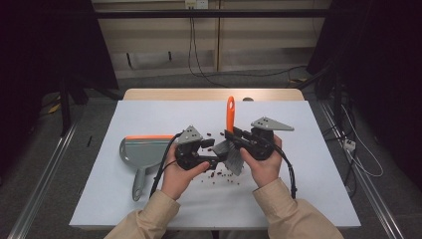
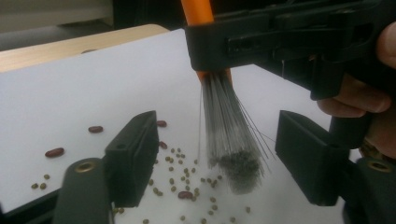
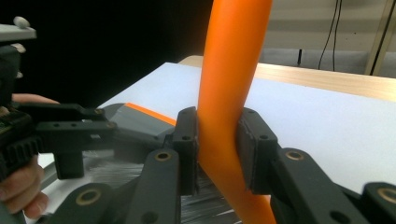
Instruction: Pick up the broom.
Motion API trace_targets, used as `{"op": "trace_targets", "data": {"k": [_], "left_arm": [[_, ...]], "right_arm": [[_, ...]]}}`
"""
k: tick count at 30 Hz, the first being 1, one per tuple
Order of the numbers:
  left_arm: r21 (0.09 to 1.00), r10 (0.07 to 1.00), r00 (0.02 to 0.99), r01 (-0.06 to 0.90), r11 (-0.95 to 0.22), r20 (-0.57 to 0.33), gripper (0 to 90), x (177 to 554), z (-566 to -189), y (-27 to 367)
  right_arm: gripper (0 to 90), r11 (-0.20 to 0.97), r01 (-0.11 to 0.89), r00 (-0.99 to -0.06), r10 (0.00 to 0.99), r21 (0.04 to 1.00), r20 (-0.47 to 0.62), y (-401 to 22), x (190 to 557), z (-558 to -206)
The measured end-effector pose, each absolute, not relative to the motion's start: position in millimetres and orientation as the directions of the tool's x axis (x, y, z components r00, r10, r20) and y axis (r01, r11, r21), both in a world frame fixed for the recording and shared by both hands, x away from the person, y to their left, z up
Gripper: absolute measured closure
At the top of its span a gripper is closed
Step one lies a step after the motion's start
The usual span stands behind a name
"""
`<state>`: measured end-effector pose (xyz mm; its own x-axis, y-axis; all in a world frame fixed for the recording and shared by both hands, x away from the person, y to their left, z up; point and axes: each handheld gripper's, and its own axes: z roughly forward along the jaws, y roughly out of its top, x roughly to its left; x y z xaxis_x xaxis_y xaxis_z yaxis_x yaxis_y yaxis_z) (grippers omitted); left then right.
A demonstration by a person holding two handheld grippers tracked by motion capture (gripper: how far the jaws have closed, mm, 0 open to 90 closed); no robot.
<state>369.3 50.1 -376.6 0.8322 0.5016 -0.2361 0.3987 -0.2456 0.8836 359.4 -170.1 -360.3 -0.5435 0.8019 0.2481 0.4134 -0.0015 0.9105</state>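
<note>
At centre frame, the right gripper has its fingers clamped on the brush by its stiff orange handle, the right place to hold, since the grey bristles are soft and splay easily. The left gripper has its fingers apart astride those bristles, not pressing, above scattered beans on the surface. Both hands angle inward from the bottom, with the dustpan lying at left.

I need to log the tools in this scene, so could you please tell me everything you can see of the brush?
The brush has a smooth orange, plastic-looking handle with a hanging loop at its far end and a fanned bundle of thin grey bristles. It stands roughly upright over the white mat, tips just above scattered beans. The right claw is clamped on the handle's lower part; the left claw straddles the bristles, not pressing them.
</note>
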Motion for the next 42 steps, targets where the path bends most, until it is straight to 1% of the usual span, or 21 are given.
{"op": "trace_targets", "data": {"k": [1,3,5,7,10,11,13,17,19,21,22,24,26,30,35,39,42], "left_arm": [[0.880,0.505,0.828,0.408,-0.242,-0.245,39.9,370,-378,51],[0.874,0.510,0.821,0.422,-0.240,-0.257,41.5,371,-380,51],[0.869,0.508,0.820,0.430,-0.245,-0.263,47.9,372,-382,52],[0.866,0.498,0.823,0.436,-0.246,-0.273,58.6,372,-382,53],[0.869,0.477,0.833,0.431,-0.244,-0.279,80.0,371,-381,54],[0.869,0.477,0.837,0.424,-0.255,-0.268,81.3,371,-380,54],[0.867,0.470,0.835,0.435,-0.244,-0.286,83.7,371,-381,55],[0.867,0.458,0.840,0.434,-0.245,-0.291,84.2,371,-380,56],[0.866,0.455,0.840,0.437,-0.243,-0.296,84.5,371,-379,57],[0.868,0.454,0.843,0.431,-0.246,-0.290,84.5,372,-379,59],[0.867,0.450,0.842,0.435,-0.242,-0.297,84.5,372,-378,60],[0.869,0.451,0.840,0.437,-0.234,-0.301,84.4,372,-377,62],[0.869,0.449,0.840,0.438,-0.228,-0.306,84.5,372,-377,64],[0.871,0.438,0.846,0.434,-0.232,-0.305,84.4,373,-376,65],[0.875,0.427,0.853,0.426,-0.232,-0.302,84.4,372,-374,67],[0.875,0.414,0.858,0.423,-0.236,-0.303,84.4,372,-374,68],[0.877,0.403,0.864,0.418,-0.238,-0.303,84.4,372,-374,68]], "right_arm": [[71.6,0.001,0.412,-0.548,0.799,0.911,0.247,-166,360,-360],[71.5,0.002,0.412,-0.552,0.796,0.911,0.247,-165,360,-359],[71.6,0.008,0.411,-0.558,0.793,0.912,0.245,-162,360,-359],[71.6,0.012,0.407,-0.562,0.791,0.913,0.241,-160,359,-359],[71.5,0.015,0.401,-0.568,0.789,0.916,0.235,-161,358,-359],[71.4,0.012,0.403,-0.572,0.784,0.915,0.242,-162,358,-359],[71.2,0.004,0.410,-0.586,0.767,0.912,0.260,-165,359,-360],[70.3,0.006,0.407,-0.604,0.753,0.914,0.263,-168,358,-360],[67.7,0.005,0.408,-0.623,0.732,0.913,0.274,-172,358,-361],[54.8,-0.012,0.413,-0.640,0.708,0.911,0.299,-178,359,-362],[50.8,-0.018,0.407,-0.644,0.703,0.913,0.301,-181,358,-363],[44.0,-0.014,0.383,-0.651,0.705,0.923,0.281,-189,357,-364],[39.6,-0.002,0.376,-0.668,0.692,0.927,0.273,-196,355,-368],[36.9,0.001,0.350,-0.693,0.673,0.937,0.258,-207,352,-380],[35.8,-0.008,0.358,-0.706,0.652,0.934,0.276,-217,354,-391],[37.3,-0.038,0.375,-0.711,0.629,0.926,0.314,-221,355,-395],[38.2,-0.032,0.367,-0.721,0.622,0.930,0.306,-221,354,-394]]}}
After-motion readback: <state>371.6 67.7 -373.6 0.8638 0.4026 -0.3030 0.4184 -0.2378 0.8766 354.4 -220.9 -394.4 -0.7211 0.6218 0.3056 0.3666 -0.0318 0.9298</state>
